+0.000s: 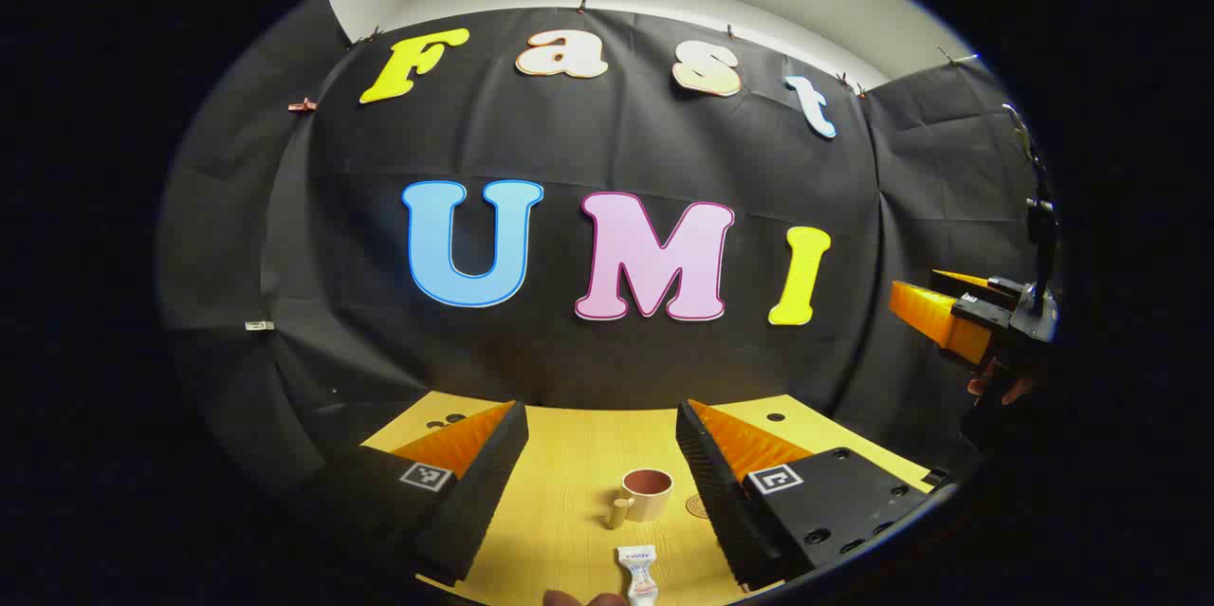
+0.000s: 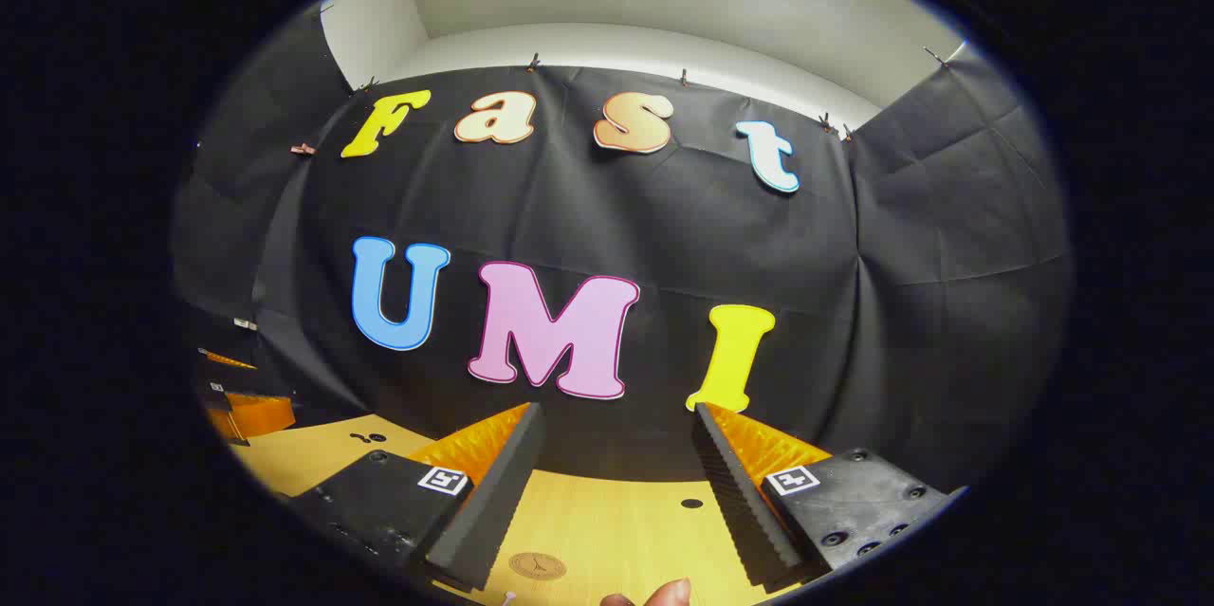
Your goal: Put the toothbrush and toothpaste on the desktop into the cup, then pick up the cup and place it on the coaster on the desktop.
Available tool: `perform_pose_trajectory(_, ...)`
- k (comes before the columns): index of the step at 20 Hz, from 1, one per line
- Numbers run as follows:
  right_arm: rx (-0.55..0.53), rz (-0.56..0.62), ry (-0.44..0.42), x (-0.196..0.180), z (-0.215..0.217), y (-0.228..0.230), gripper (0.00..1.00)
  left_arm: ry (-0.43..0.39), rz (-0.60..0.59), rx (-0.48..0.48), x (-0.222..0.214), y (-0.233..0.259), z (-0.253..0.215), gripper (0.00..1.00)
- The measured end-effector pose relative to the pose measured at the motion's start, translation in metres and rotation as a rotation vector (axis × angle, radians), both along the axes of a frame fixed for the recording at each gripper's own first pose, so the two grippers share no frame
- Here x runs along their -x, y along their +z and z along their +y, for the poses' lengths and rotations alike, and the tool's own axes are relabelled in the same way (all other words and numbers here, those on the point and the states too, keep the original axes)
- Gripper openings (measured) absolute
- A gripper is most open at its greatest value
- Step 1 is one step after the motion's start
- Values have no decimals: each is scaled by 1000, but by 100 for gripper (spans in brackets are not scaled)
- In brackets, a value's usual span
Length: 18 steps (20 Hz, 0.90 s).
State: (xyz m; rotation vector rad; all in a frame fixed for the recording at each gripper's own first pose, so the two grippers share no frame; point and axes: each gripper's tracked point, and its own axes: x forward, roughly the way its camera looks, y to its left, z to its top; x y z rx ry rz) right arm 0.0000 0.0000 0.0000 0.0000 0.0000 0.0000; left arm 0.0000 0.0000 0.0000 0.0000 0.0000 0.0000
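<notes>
Left tongs (image 1: 601, 454) spread wide, empty, above the counter (image 1: 569, 483). Cup (image 1: 648, 493) stands upright between their fingers; toothpaste (image 1: 638, 572) lies nearer the camera. Right tongs (image 2: 616, 483) likewise agape, empty; coaster (image 2: 537, 566) lies flat beneath them.

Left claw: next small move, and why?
Probably lower the open left claw toward the white toothpaste tube lying flat on the yellow wooden desktop, nearest that claw. The beige cup with a brown interior stands upright just beyond and looks empty; nothing is gripped yet.
</notes>
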Motion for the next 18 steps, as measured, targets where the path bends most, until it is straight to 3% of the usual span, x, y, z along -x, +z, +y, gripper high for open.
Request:
perform_pose_trajectory(1, -3, 10, 2, 0, 0, -4, 89, -3, 4, -8, -1, -3, -3, 97)
perform_pose_trajectory(2, -5, 15, 2, 0, -1, -6, 97, -7, 5, -13, -2, -2, -6, 98)
perform_pose_trajectory(7, 5, 23, 5, -1, -5, -10, 97, -1, 13, -12, -6, -9, -10, 97)
perform_pose_trajectory(8, 5, 28, 4, -1, -6, -12, 89, 1, 16, -8, -6, -9, -9, 97)
perform_pose_trajectory(9, 5, 31, 6, 0, -6, -13, 97, 3, 20, -6, -6, -12, -9, 97)
perform_pose_trajectory(12, 12, 46, 14, 1, -4, -20, 97, 6, 38, -6, -7, -18, -10, 98)
perform_pose_trajectory(13, 13, 53, 17, 2, -4, -23, 89, 6, 45, -6, -7, -21, -10, 97)
perform_pose_trajectory(14, 12, 58, 17, 2, -4, -25, 97, 4, 51, -4, -7, -23, -11, 97)
perform_pose_trajectory(18, 8, 88, 20, 5, -5, -35, 97, -6, 114, -1, -9, -47, -16, 97)
